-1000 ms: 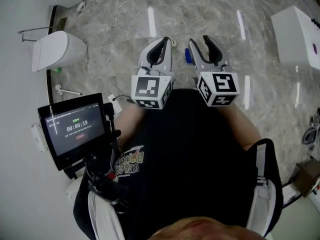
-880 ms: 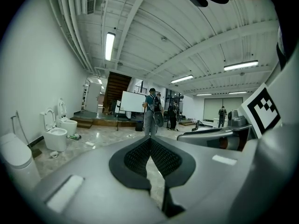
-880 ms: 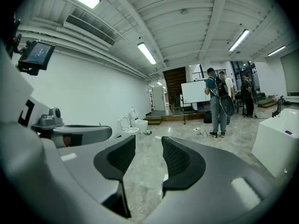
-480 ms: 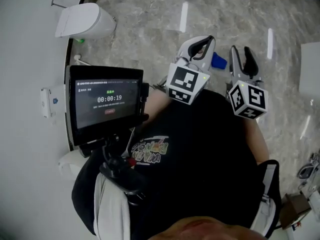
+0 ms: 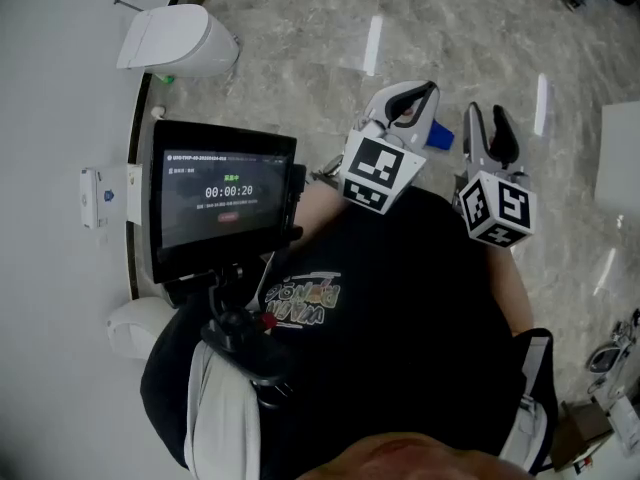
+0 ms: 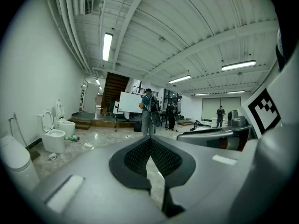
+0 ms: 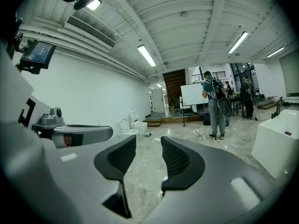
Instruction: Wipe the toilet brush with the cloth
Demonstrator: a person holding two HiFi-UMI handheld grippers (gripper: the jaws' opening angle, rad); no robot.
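Black shirt cloth (image 5: 380,328) fills the lower frame of the head view. The mounted screen (image 5: 228,196) sits at centre left and reads 00:00:20. Just beyond, both tools are held out over the grey marble floor (image 5: 300,28). The left tool (image 5: 420,96) is clenched on nothing, its pads meeting at the tips in its own view (image 6: 150,143). The right tool (image 5: 485,120) is released, jaws apart with only floor showing between them (image 7: 148,155).

A blue patch (image 5: 438,135) shows on the floor between the two tools. It may be the cloth, but it is too small to be sure. The toilet brush is not plainly in view. A small white thing (image 5: 157,111) at the wall's foot, just above the screen's top left corner, may be it, and it lies well apart from both tools. Farther off, a toilet (image 5: 175,40) stands at upper left.

The screen covers most of that spot by the wall, so a reach there would go half blind and could knock the brush over. A clenched left tool would only shove a cloth along the smooth floor rather than take it.

Compared with a second ago, the timer has gone from 00:00:19 to 00:00:20. The screen and toilet sit higher and further right in the frame. Both tools' jaws stand as they did.
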